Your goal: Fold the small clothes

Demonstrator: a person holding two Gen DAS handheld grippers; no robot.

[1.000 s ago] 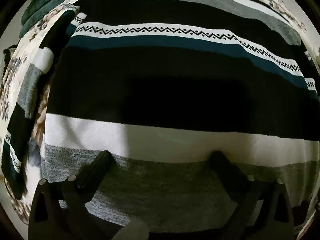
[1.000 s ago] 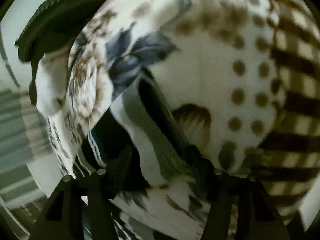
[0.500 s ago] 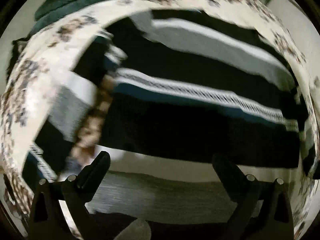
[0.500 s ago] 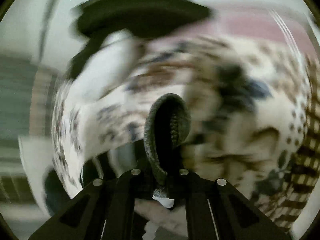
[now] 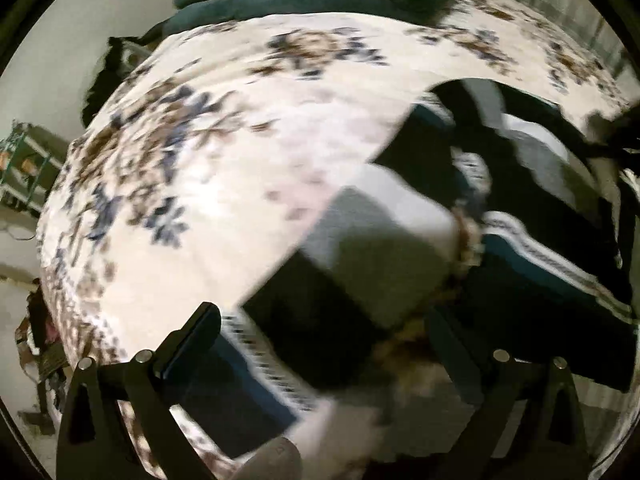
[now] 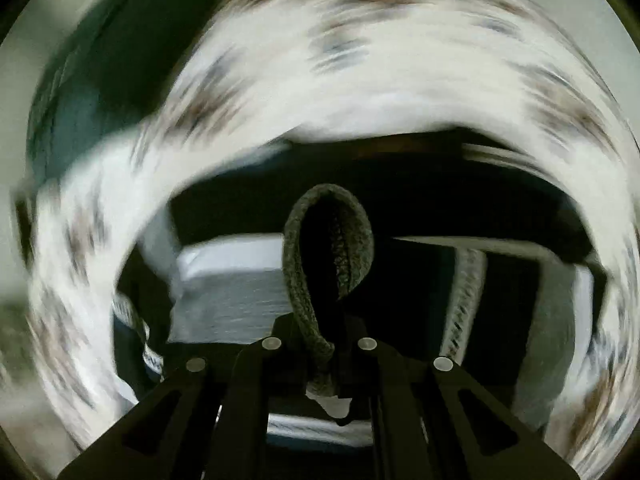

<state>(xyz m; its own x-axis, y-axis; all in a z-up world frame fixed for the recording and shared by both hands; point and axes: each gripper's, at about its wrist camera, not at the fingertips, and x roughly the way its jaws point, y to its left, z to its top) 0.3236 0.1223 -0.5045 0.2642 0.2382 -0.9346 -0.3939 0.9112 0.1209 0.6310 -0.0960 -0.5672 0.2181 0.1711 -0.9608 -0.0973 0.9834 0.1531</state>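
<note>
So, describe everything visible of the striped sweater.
The striped sweater looks knitted, with black, white, heather-grey and teal bands plus a narrow patterned white stripe. It lies partly folded and rumpled on the floral bedspread. The right claw is shut on a dark ribbed edge of it, which loops upward; the left claw hangs open above.

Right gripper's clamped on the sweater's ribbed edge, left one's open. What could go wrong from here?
1. The right gripper pinches only a narrow loop of the ribbed edge; a hard pull might slip it free.
2. The left gripper holds nothing, so the striped sweater may sag or bunch unevenly as one side lifts.
3. Part of it lies crumpled on the floral bedspread; the fold could come out crooked.
</note>
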